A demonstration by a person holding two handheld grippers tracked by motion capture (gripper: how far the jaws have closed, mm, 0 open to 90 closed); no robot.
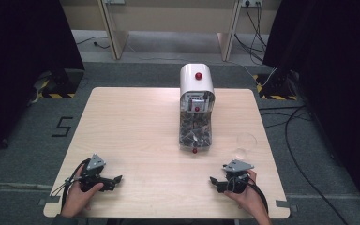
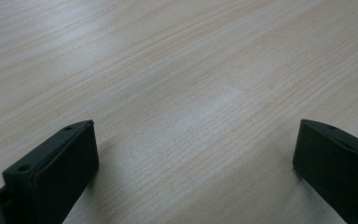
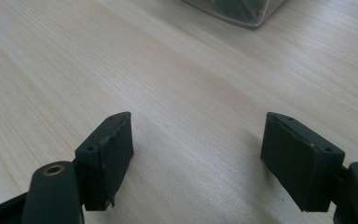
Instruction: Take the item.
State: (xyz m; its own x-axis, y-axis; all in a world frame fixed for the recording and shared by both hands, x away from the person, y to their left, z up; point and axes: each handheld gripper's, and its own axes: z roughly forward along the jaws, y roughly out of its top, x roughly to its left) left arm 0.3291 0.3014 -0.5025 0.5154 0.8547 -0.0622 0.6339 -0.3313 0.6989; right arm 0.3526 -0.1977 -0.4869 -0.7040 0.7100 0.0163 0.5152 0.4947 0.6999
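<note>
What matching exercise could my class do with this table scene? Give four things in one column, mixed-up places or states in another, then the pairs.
Things:
1. dispenser
2. clear glass
3. left gripper
4. right gripper

Places or states:
A. near the table's right edge, empty
B. near front left corner, jaws apart
C. middle of the far side, white top with a red knob
D. near front right corner, jaws apart

Pairs: 1-C, 2-A, 3-B, 4-D
</note>
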